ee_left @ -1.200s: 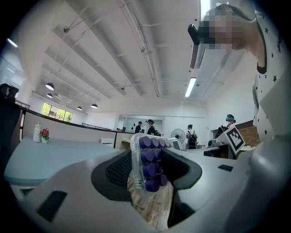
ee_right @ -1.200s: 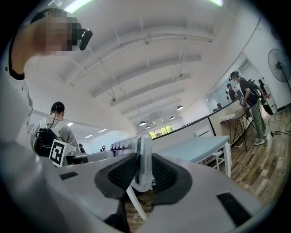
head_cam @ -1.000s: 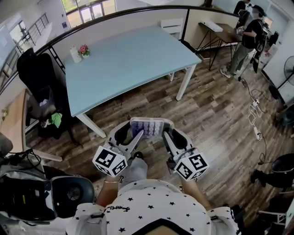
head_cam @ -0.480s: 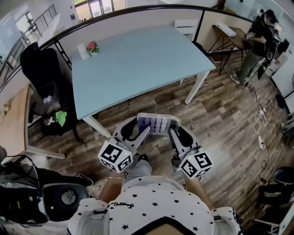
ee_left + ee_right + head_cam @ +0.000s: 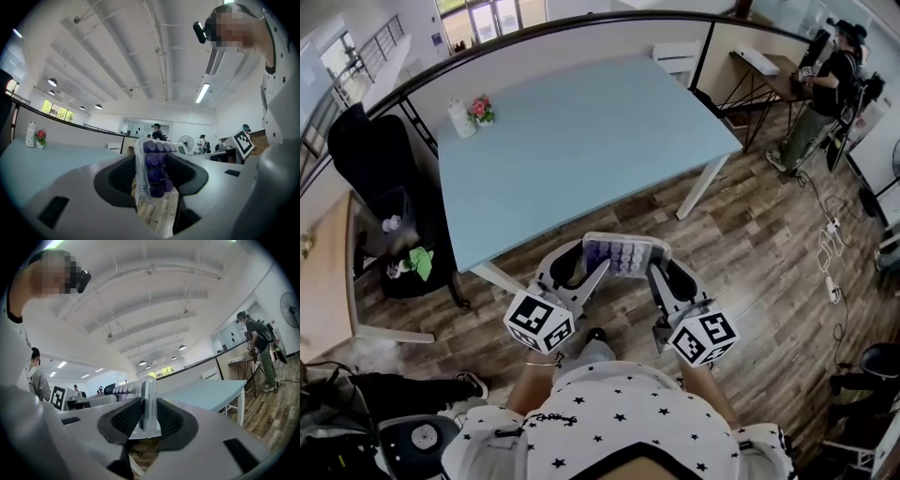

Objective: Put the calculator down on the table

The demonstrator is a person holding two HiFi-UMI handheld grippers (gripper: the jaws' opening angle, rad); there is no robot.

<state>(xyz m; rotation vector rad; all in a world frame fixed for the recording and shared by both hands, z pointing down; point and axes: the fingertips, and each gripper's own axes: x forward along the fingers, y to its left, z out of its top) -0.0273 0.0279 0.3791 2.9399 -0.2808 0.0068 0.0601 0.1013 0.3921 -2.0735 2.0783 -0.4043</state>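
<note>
A calculator (image 5: pixel 623 255) with purple keys in a clear case hangs flat in the air in front of the person, above the wooden floor, just short of the light blue table's (image 5: pixel 581 131) near edge. My left gripper (image 5: pixel 586 257) is shut on its left end, my right gripper (image 5: pixel 662 262) on its right end. In the left gripper view the calculator (image 5: pixel 157 161) stands on edge between the jaws of the left gripper (image 5: pixel 152 174), keys facing right. In the right gripper view the calculator (image 5: pixel 149 399) is seen edge-on, clamped in the right gripper (image 5: pixel 147 418), with the table (image 5: pixel 206 392) ahead to the right.
A small flower pot (image 5: pixel 480 108) and a white bottle (image 5: pixel 457 120) stand at the table's far left corner. A black chair (image 5: pixel 375 169) is left of the table, a white chair (image 5: pixel 675 56) behind it. A person (image 5: pixel 825 84) stands by a wooden desk (image 5: pixel 764 66) at the top right. Cables (image 5: pixel 834 234) lie on the floor.
Both grippers have carried the calculator forward together; the table's near edge now lies closer to it. The grip on the calculator looks the same.
</note>
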